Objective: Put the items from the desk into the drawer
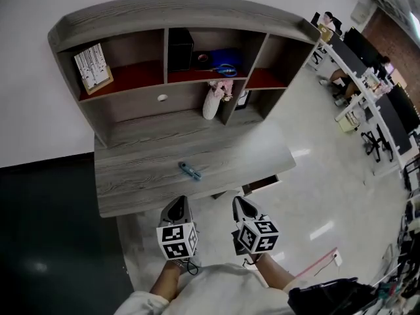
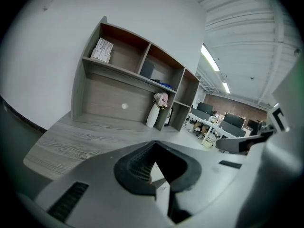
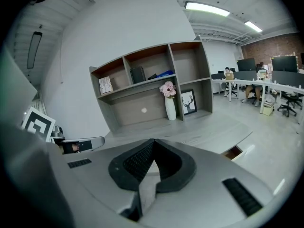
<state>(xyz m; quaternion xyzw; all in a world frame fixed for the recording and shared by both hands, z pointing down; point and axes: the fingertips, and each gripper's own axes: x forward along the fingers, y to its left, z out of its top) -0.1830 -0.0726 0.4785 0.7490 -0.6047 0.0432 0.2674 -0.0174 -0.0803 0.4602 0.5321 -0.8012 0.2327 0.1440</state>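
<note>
A small blue item [image 1: 190, 170] lies on the grey wooden desk [image 1: 144, 176], near its front edge. Under the desk's right end a drawer [image 1: 262, 184] stands a little way out; its brown inside shows in the right gripper view as the drawer [image 3: 232, 152]. My left gripper [image 1: 178, 203] hangs just in front of the desk edge, below the blue item, jaws shut and empty. My right gripper [image 1: 237, 202] is beside it, left of the drawer, also shut and empty. In the gripper views the left gripper [image 2: 154, 143] and the right gripper [image 3: 153, 140] both point toward the desk.
A hutch [image 1: 177, 15] stands on the desk's back. It holds a white card [image 1: 93, 67], a black box [image 1: 180, 48] and blue things [image 1: 223, 63]. A white vase with pink flowers [image 1: 211, 100] and a deer picture [image 3: 190, 102] stand below. Office desks with seated people [image 1: 367, 77] are at the right.
</note>
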